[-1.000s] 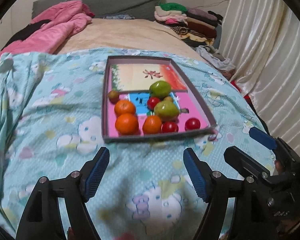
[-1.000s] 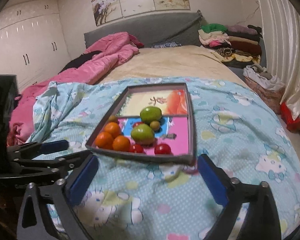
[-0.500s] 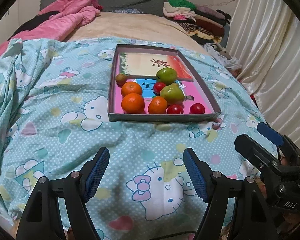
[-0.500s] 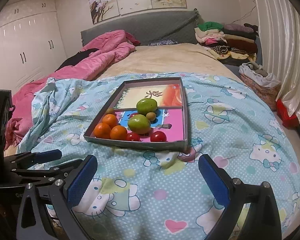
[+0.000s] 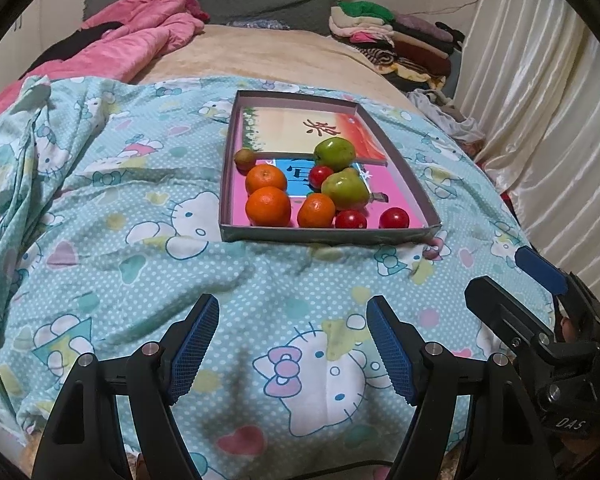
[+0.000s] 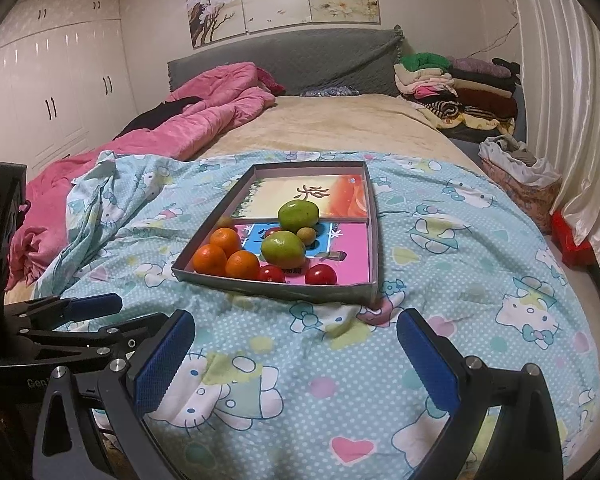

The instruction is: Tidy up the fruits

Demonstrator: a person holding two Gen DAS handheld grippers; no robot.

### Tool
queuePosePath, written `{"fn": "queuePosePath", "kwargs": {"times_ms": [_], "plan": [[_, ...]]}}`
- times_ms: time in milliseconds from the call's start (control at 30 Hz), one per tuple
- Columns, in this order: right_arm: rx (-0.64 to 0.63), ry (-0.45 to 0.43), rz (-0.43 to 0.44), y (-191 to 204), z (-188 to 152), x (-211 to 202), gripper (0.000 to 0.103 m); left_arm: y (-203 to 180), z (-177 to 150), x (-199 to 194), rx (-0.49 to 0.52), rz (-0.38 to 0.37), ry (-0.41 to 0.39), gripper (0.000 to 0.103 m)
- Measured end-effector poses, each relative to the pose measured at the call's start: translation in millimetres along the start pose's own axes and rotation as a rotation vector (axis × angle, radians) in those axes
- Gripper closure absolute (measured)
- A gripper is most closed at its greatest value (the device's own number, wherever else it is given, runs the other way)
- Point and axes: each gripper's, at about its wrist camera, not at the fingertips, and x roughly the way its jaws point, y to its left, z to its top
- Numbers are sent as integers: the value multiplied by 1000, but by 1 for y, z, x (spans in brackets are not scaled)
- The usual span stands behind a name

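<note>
1. A shallow cardboard tray [image 5: 328, 234] lies flat on a pale blue cartoon-cat bedsheet [image 5: 140, 264] spread over a bed. Every place below is given relative to this tray.
2. Three oranges [image 5: 268, 205] sit in the tray's near left corner, touching one another.
3. Two green apples [image 5: 346, 188] sit near the tray's middle. One is closer to the near wall and the other [image 5: 334, 151] is just behind it.
4. Two small red fruits [image 5: 393, 218] rest against the tray's near wall, right of the oranges. A third red one [image 5: 320, 176] sits between the oranges and the apples.
5. A small brownish fruit [image 5: 244, 159] lies against the tray's left wall, behind the oranges. Another [image 6: 307, 236] sits just right of the apples.
6. The far half of the tray holds only a printed card.
7. The left gripper [image 5: 292, 348] hovers over the sheet in front of the tray, well apart from it. Its blue-padded jaws stand wide apart with nothing between them.
8. The right gripper [image 6: 296, 356] hovers in front of the tray as well, to its near right. Its jaws are also spread wide and hold nothing.
9. A pink quilt [image 6: 204, 112] is bunched beyond the tray to its left.
10. Folded clothes [image 6: 456, 80] are stacked beyond it to the right.
</note>
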Motion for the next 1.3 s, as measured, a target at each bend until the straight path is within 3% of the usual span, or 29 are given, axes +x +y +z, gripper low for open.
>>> {"fn": "queuePosePath", "kwargs": {"times_ms": [1300], "plan": [[15, 12, -14, -3, -3, 2, 1, -3, 0, 2, 16, 3, 4, 26]]}}
